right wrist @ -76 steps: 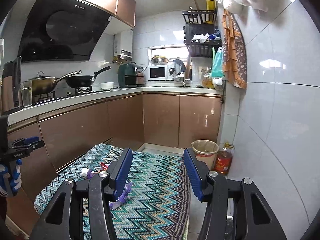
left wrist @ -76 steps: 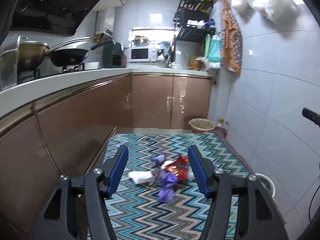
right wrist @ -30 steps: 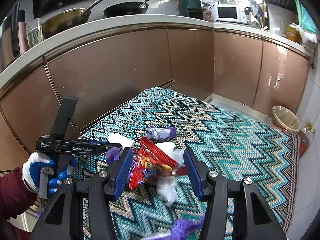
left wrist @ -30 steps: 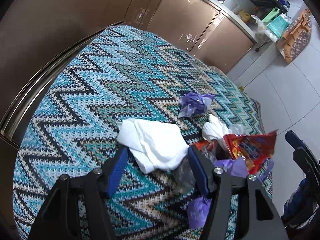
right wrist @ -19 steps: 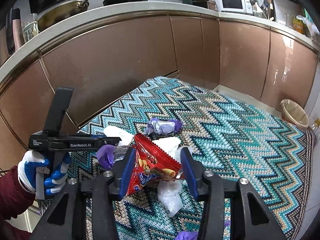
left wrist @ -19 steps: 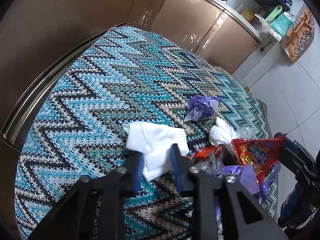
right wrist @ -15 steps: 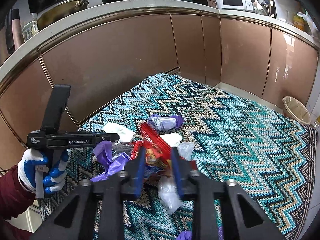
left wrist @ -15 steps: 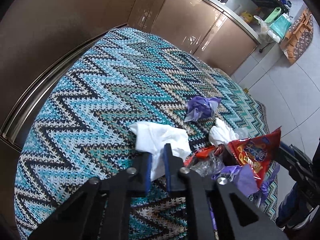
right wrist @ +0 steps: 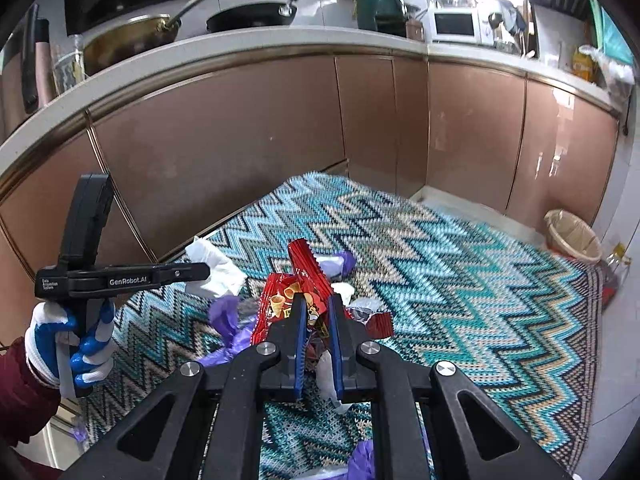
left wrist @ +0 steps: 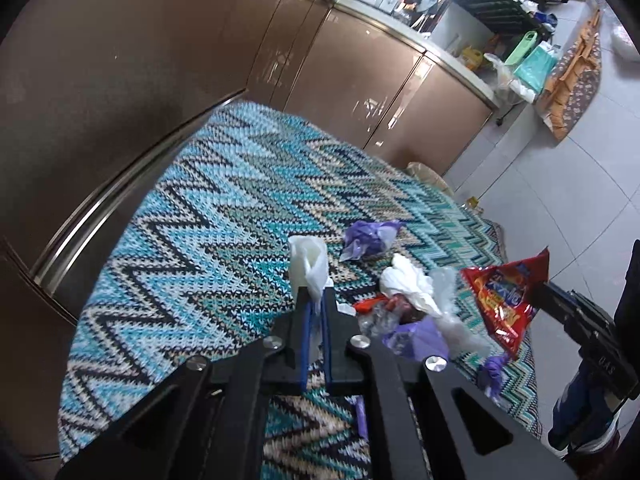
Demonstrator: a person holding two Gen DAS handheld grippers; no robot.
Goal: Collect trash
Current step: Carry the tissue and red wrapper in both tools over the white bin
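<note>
Zigzag rug in blues and teals covers most of the kitchen floor, running along the brown cabinets toward a small tan waste bin at its far corner, by the white tiled wall. That bin lies well apart from both tools, ahead and to the right in the right wrist view, so the carry likely turns on that direction.

Loose litter sits clustered mid-rug: a purple wrapper, a crumpled white tissue, clear plastic and further purple scraps.

Right gripper has its blue pads clamped on a red snack bag, whose long axis stands nearly upright out of the jaws, its lower part crumpled to the left. Left gripper is pinched tight on a white paper napkin, which sticks up past the fingertips, clear of the rug in the right wrist view.

Judging by the layout, the right tool, on the bin's side of the pile, is the nearer of the two, so its bag probably goes in first.
</note>
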